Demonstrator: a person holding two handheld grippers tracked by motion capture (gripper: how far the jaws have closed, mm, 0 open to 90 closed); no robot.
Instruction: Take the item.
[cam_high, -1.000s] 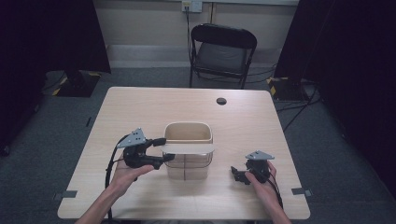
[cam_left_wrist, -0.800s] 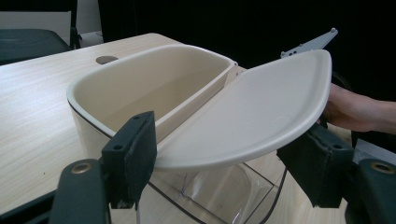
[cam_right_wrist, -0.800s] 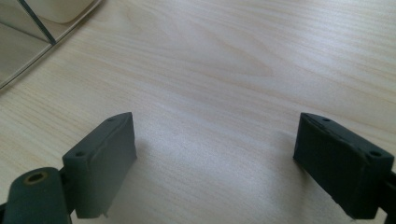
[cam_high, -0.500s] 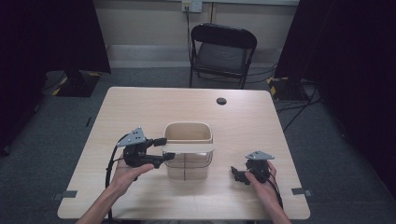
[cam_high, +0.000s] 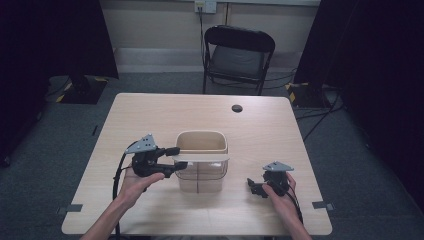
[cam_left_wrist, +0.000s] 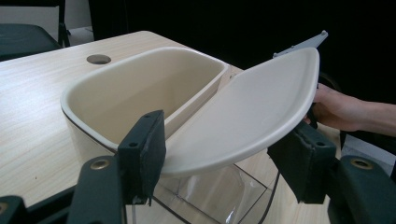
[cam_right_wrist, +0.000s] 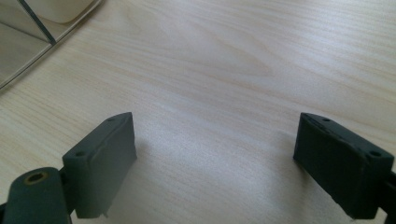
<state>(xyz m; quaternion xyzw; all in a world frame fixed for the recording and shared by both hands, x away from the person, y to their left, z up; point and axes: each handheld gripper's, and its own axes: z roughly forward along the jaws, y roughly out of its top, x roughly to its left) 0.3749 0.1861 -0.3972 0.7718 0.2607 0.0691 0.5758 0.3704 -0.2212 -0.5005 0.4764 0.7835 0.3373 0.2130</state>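
- The bin (cam_high: 201, 162) is set mid-table (cam_high: 150, 115), its lid (cam_left_wrist: 247, 116) raised and tilted.
- The lid's near end is spanned by the left gripper (cam_high: 170, 161), jaws wide.
- The right gripper (cam_high: 254, 186) is rested on the table, jaws spread, empty.

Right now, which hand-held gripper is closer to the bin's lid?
Left. The left hand-held gripper has its jaws around the lid; the right hand-held gripper rests on the table, apart from it.

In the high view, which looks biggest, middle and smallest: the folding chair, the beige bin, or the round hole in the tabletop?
1. Folding chair, though it stands farther from the camera.
2. Beige bin, somewhat smaller.
3. Round hole, by far the smallest.
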